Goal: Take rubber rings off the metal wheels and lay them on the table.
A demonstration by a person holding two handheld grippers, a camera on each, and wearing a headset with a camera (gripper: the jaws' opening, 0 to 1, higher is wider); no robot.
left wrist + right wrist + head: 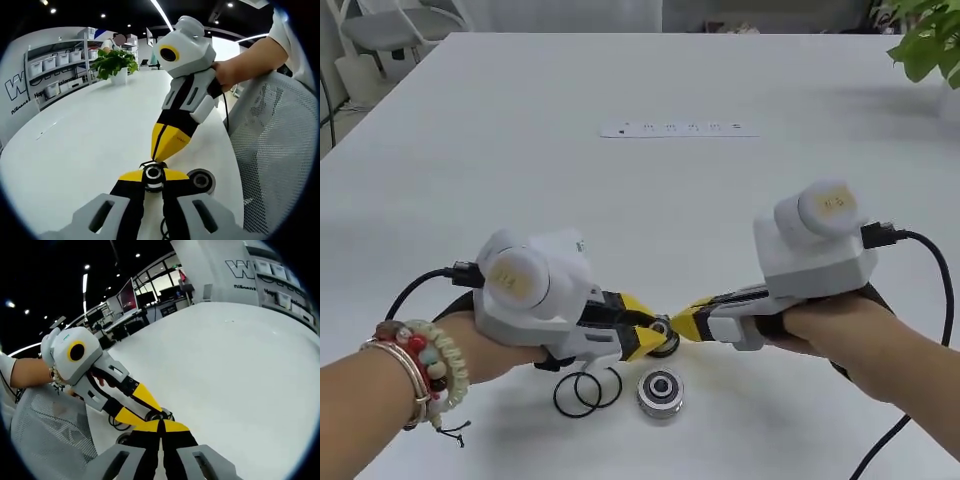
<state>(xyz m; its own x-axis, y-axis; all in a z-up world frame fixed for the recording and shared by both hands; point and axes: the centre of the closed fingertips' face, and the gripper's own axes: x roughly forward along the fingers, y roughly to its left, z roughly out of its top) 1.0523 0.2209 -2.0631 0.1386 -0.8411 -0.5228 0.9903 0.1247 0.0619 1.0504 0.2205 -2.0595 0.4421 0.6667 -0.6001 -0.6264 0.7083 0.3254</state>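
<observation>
L gripper (657, 337) clamps wheel (153, 175); R gripper (160, 423) closed, tips touching wheel's rim.

Table (620, 200) plain white. Left gripper (655, 337), right gripper (684, 322): white-grey bodies, black fingers, yellow tips. Rubber rings (586, 390) black. Loose wheel (660, 392) silver, dark centre; clamped wheel (153, 176) silver, black rim. Bracelets (420, 365) red, beige beads. Plant (928, 40) green.

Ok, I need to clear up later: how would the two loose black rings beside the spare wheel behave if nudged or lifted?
The rubber rings look thin, so probably light and floppy, sagging when lifted. Being rubber, they'd likely grip the table rather than slide. Lying flat, they seem unlikely to roll.
</observation>
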